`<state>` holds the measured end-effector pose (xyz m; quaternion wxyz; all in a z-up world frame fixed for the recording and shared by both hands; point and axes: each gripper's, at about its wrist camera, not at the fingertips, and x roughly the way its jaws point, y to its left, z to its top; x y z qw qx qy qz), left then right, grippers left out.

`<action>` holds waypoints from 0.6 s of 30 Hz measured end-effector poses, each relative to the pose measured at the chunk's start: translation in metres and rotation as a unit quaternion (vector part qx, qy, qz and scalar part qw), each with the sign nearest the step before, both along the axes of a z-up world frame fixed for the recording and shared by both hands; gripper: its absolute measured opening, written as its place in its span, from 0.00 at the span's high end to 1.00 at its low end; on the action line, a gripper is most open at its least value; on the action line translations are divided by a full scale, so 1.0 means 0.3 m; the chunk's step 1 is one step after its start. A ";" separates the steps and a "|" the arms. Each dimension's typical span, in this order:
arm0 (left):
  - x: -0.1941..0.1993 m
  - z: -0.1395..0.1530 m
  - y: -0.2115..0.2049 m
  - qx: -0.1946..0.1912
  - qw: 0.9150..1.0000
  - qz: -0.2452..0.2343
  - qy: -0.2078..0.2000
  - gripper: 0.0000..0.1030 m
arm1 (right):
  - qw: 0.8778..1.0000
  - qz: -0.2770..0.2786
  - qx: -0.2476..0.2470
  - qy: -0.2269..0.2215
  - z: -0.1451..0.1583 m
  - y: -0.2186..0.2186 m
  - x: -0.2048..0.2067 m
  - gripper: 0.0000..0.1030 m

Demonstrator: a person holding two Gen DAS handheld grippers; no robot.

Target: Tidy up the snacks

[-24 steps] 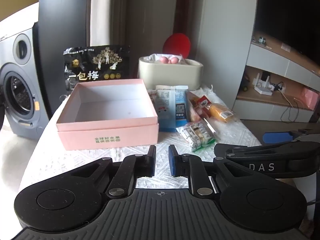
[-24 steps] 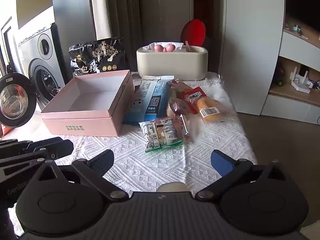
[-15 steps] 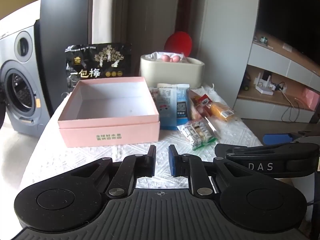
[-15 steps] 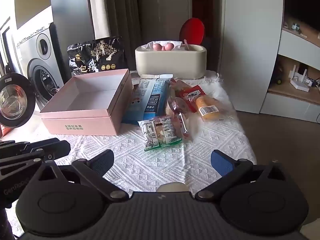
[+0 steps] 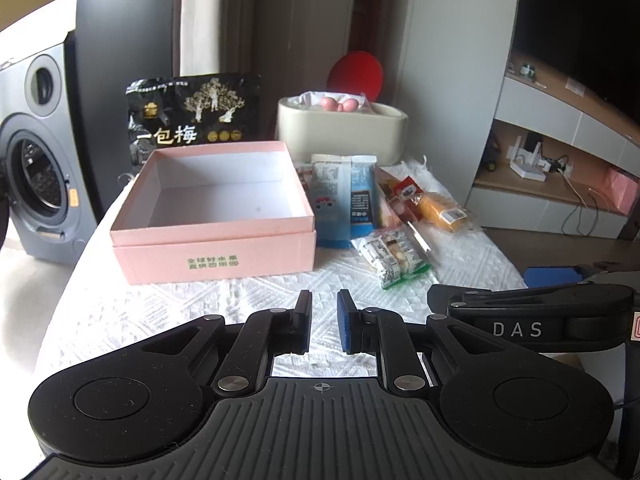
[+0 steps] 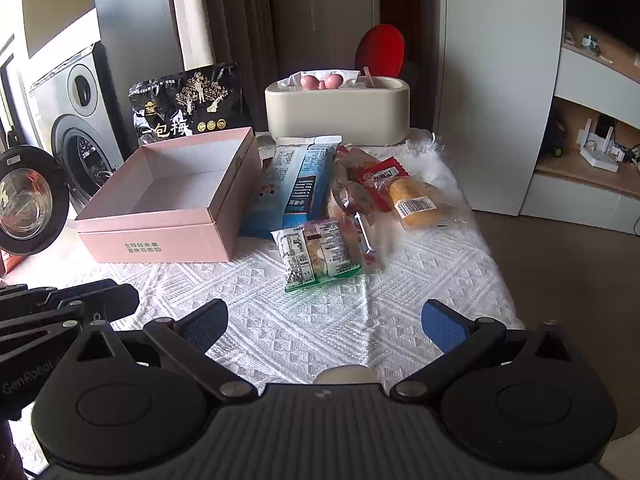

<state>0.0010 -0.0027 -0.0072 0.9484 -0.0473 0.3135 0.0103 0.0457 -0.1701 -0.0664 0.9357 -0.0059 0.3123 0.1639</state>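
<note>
An open, empty pink box (image 5: 224, 216) (image 6: 176, 208) sits on a white cloth. To its right lie snacks: a blue-white packet (image 5: 346, 200) (image 6: 294, 188), a green-white packet (image 5: 394, 256) (image 6: 316, 254), a red packet (image 6: 380, 182) and an orange-yellow packet (image 5: 442, 210) (image 6: 416, 202). A black plum bag (image 5: 192, 120) (image 6: 188, 102) stands behind the box. My left gripper (image 5: 323, 320) is nearly shut and empty, in front of the box. My right gripper (image 6: 324, 324) is open and empty, just short of the green-white packet.
A cream tub (image 5: 342, 130) (image 6: 338, 110) with pink things in it stands at the back. A washing machine (image 5: 34, 160) is on the left. A white cabinet and shelves (image 6: 592, 120) are on the right. The cloth's right edge (image 6: 496, 276) drops to the floor.
Both grippers have edged slightly forward toward the table items; the box and snacks look a little nearer. Neither jaw setting has changed.
</note>
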 end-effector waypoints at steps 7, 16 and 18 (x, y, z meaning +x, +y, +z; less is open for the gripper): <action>0.001 0.001 0.001 0.000 1.000 0.000 0.002 0.83 | 1.000 0.000 0.001 0.002 -0.001 -0.004 0.004 0.00; 0.001 0.001 0.001 -0.001 1.000 0.000 0.003 0.83 | 1.000 0.001 0.000 0.002 -0.005 -0.006 0.004 0.00; 0.001 0.001 0.001 -0.001 1.000 0.000 0.003 0.83 | 1.000 0.001 0.000 0.003 -0.005 -0.006 0.004 0.00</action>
